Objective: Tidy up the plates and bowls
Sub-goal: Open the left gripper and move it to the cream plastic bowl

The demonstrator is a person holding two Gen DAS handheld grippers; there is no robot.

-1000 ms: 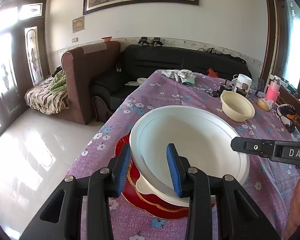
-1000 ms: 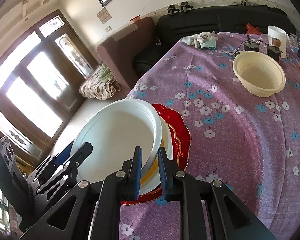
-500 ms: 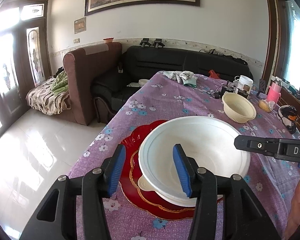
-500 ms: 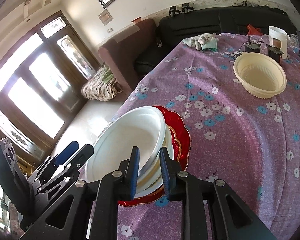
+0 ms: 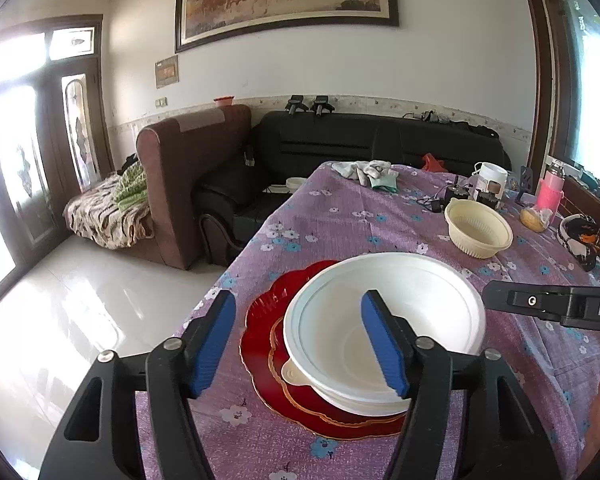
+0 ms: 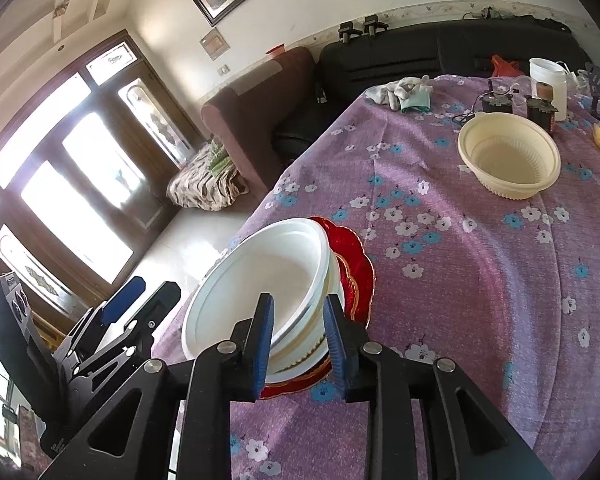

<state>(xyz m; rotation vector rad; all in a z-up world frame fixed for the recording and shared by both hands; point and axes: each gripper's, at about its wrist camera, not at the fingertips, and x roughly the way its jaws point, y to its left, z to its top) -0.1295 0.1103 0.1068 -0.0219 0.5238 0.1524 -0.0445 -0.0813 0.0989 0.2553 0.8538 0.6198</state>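
A large white bowl (image 5: 384, 320) (image 6: 260, 276) rests on a stack: a smaller white dish with a gold rim (image 6: 300, 356) and a red scalloped plate (image 5: 268, 340) (image 6: 352, 256), near the table's left front corner. My left gripper (image 5: 298, 344) is open, pulled back from the bowl's near rim. My right gripper (image 6: 298, 344) is open, its fingers astride the bowl's rim without gripping. A cream ribbed bowl (image 5: 478, 230) (image 6: 508, 156) sits apart at the back right.
The table has a purple flowered cloth (image 6: 480, 280); its left edge drops to a tiled floor (image 5: 60, 300). At the far end lie a cloth bundle (image 5: 366, 170), a white jar (image 5: 490, 178), cables and small boxes. A pink bottle (image 5: 552, 192) stands at the right.
The white bowl was lowered from a tilt onto the stack. My left gripper let go, opened wide and drew back. My right gripper opened and released the rim.
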